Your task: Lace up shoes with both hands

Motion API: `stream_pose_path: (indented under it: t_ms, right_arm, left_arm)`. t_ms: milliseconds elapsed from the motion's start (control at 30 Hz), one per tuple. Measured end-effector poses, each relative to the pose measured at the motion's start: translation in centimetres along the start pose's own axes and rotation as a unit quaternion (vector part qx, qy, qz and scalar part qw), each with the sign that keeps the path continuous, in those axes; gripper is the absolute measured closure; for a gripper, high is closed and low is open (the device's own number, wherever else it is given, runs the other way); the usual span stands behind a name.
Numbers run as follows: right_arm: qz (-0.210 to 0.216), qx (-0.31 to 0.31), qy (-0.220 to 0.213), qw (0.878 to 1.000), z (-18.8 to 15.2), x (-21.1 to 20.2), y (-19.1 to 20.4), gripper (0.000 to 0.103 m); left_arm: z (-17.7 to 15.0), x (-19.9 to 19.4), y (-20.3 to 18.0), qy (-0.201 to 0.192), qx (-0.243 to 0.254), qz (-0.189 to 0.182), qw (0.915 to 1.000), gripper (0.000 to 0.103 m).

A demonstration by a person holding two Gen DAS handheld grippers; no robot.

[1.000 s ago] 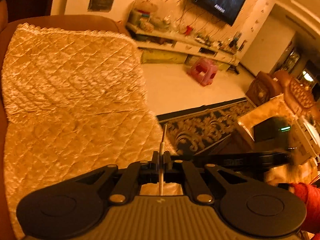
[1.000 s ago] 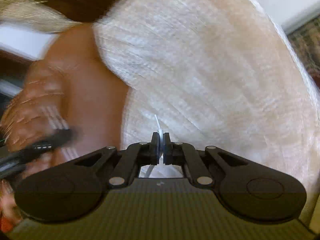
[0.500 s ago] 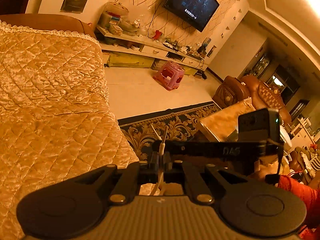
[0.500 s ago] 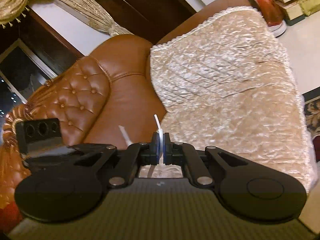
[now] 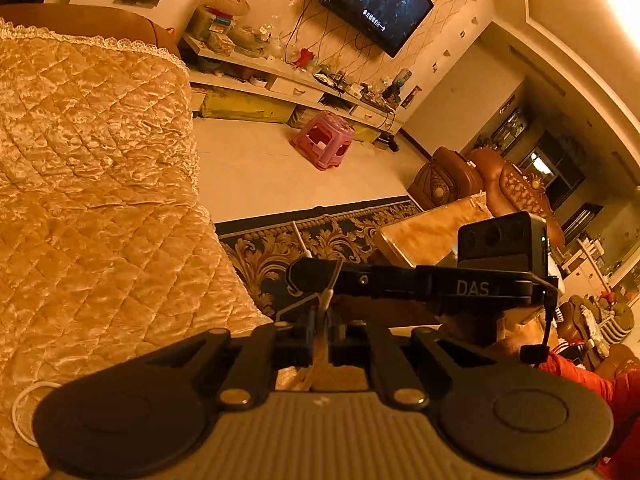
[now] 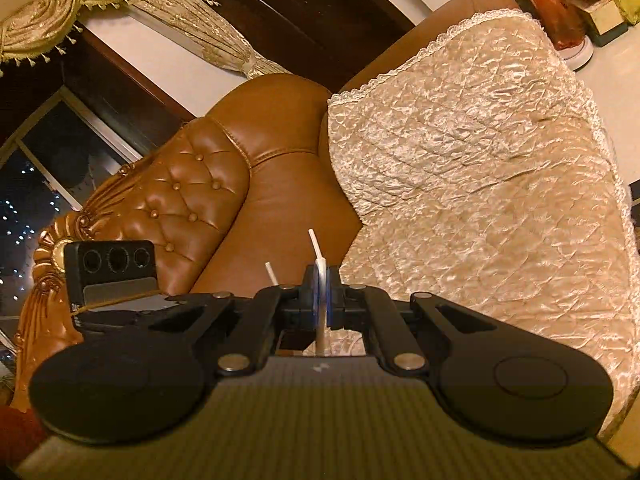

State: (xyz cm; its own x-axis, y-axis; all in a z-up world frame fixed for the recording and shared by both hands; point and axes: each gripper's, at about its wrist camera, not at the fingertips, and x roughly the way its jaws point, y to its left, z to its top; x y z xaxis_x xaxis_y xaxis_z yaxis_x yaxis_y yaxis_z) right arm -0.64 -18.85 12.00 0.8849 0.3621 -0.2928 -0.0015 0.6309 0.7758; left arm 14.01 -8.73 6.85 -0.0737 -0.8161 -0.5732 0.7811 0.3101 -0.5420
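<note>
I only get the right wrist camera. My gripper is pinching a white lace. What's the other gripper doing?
Observer: In the left wrist view, the left gripper is shut on the left lace end.
Operator: Are the two grippers close together?
Observer: Yes. The right gripper crosses just ahead of the left one's fingertips, with the right lace end poking up from it.
Operator: What's past them?
Observer: A pink stool stands on the floor, below a wall TV.
</note>
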Motion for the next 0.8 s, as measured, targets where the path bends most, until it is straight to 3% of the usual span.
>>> stream_pose_path:
  t_ms: [200,400,600,667,733,800]
  right_arm:
    - [0.026,0.017,0.003,1.000,-0.2,-0.1,0.0,0.097]
    - [0.053,0.079,0.000,0.995,-0.4,-0.4,-1.5,0.097]
    - [0.069,0.094,0.011,0.993,-0.3,-0.6,-1.9,0.095]
    - [0.055,0.079,0.019,0.995,-0.2,-0.8,-1.6,0.088]
    - [0.030,0.051,0.016,0.998,0.0,-1.4,-1.0,0.066]
    - [0.001,0.010,0.000,1.000,0.0,-2.4,-0.2,0.065]
  left_arm:
    - [-0.4,0.5,-0.2,-0.008,-0.010,-0.002,0.9999,0.098]
    - [-0.9,0.8,-0.1,-0.016,-0.021,-0.008,0.9996,0.098]
    - [-1.4,0.8,-0.7,-0.026,-0.007,0.000,0.9996,0.100]
    - [-1.4,0.7,-0.8,-0.029,-0.003,0.007,0.9996,0.100]
    - [-1.4,0.5,-0.8,-0.039,-0.008,0.008,0.9992,0.100]
    - [-1.3,0.3,-0.8,-0.043,-0.006,0.013,0.9990,0.100]
